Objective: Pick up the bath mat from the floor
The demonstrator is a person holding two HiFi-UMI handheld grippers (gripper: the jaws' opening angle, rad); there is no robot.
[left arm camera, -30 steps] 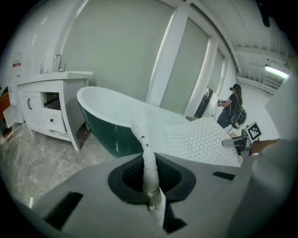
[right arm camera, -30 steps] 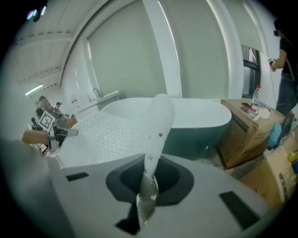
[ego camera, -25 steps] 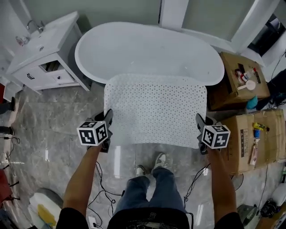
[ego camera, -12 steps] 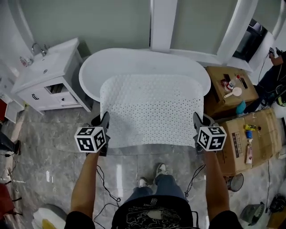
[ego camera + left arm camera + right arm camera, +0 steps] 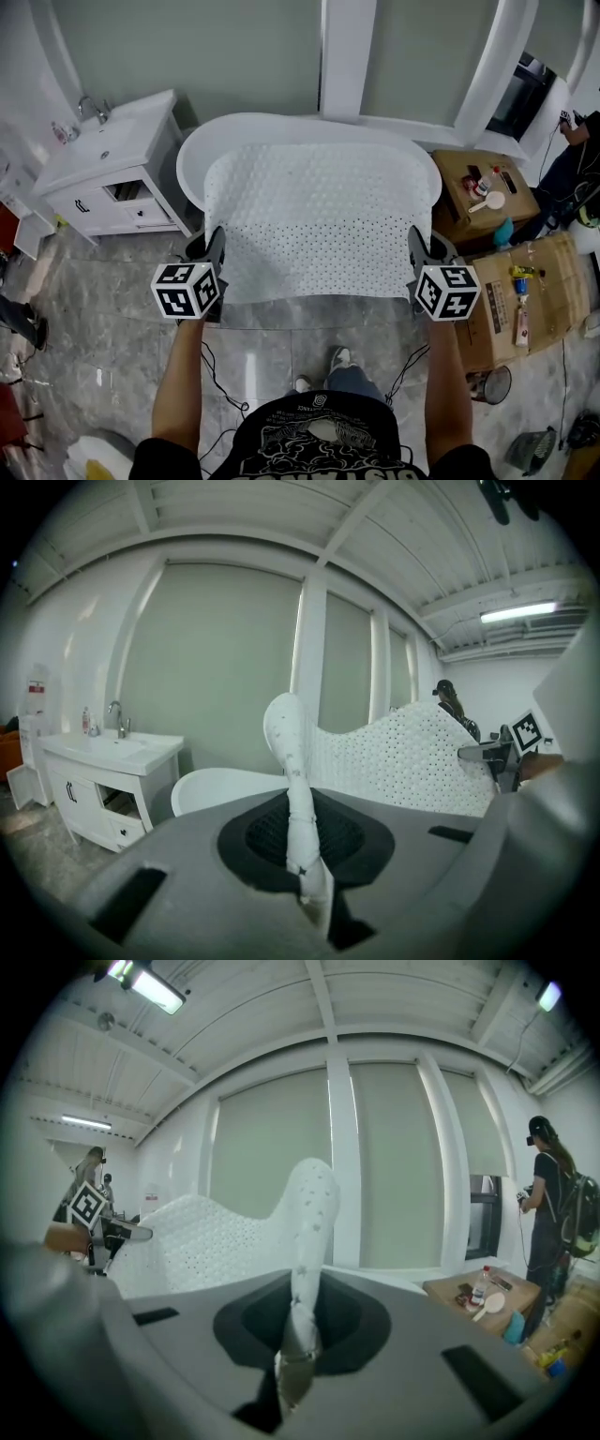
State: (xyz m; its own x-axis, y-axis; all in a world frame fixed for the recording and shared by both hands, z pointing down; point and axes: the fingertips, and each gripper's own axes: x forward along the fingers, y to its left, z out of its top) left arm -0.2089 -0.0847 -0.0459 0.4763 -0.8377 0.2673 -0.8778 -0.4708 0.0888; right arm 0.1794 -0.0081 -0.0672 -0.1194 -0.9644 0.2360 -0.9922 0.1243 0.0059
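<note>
The white perforated bath mat [image 5: 319,230] hangs in the air, stretched flat between my two grippers in front of the bathtub. My left gripper [image 5: 214,253] is shut on the mat's near left corner, and my right gripper [image 5: 417,251] is shut on its near right corner. In the left gripper view the pinched edge of the mat [image 5: 298,799] stands up between the jaws, with the rest spreading to the right. The right gripper view shows the same for the mat's [image 5: 305,1260] other corner, with the sheet running off to the left.
A white oval bathtub [image 5: 202,150] lies beyond the mat. A white vanity with a sink [image 5: 103,178] stands at the left. Cardboard boxes [image 5: 525,291] with bottles and small items are at the right. Cables trail on the grey marble floor [image 5: 94,319] by the person's feet.
Both grippers have risen together with the mat, which now hangs higher and covers most of the tub. The person's head has also come up, so less of the legs shows.
</note>
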